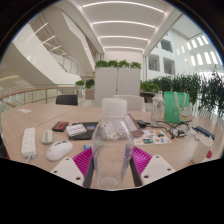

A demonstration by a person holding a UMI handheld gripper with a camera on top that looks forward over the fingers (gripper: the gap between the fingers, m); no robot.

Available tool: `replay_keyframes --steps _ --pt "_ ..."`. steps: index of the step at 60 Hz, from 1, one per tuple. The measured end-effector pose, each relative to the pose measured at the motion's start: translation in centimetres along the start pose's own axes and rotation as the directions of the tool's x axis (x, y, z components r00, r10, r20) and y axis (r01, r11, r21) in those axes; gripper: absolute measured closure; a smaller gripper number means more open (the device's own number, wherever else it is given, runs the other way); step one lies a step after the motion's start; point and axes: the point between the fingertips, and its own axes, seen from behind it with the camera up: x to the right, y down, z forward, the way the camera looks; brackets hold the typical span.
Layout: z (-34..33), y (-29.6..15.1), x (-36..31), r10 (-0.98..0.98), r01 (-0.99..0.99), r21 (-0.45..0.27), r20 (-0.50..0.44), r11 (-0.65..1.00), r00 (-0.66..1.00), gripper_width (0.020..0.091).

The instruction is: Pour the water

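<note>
A clear plastic bottle (112, 145) with a white cap stands upright between my fingers, filling the space from pad to pad. Both magenta pads (84, 159) press against its sides, so my gripper (112, 165) is shut on the bottle. Its lower part runs down between the fingers and its base is hidden. The bottle sits above a light wooden table (25, 122). No cup or glass is clear to me behind the bottle.
A white mouse (60, 150), a white remote-like device (29, 143) and a dark phone (77, 130) lie left of the bottle. A green bag (176, 106), papers and small items sit to the right. Planters and chairs stand beyond the table.
</note>
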Motion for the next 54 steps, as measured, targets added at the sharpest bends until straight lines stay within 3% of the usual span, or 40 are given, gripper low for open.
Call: replay_keyframes --steps 1,6,19,25,30,34,43,49,54 --pt "0.2 -0.1 -0.1 -0.002 0.002 0.005 0.004 1.000 1.000 0.0590" --pt "1.0 -0.2 0.5 0.014 -0.013 0.021 -0.020 1.000 1.000 0.0597" --pt "1.4 -0.4 0.4 0.046 -0.047 0.026 0.036 0.999 0.998 0.0641" --pt "1.4 -0.3 0.3 0.106 -0.105 -0.014 0.074 0.994 0.992 0.0685" --pt "1.0 -0.3 -0.4 0.241 -0.230 -0.096 0.133 0.969 0.961 0.0689" --pt "0.5 -2.3 0.5 0.310 -0.295 -0.109 0.153 0.949 0.939 0.0688" --pt "-0.7 -9.8 4.2 0.426 -0.422 -0.066 0.216 0.904 0.879 0.0688" --pt "-2.1 -13.9 9.0 0.644 -0.646 -0.082 0.240 0.759 0.726 0.0687" --pt "-1.9 -14.4 14.7 0.816 -0.818 -0.122 0.249 0.561 0.522 0.0686"
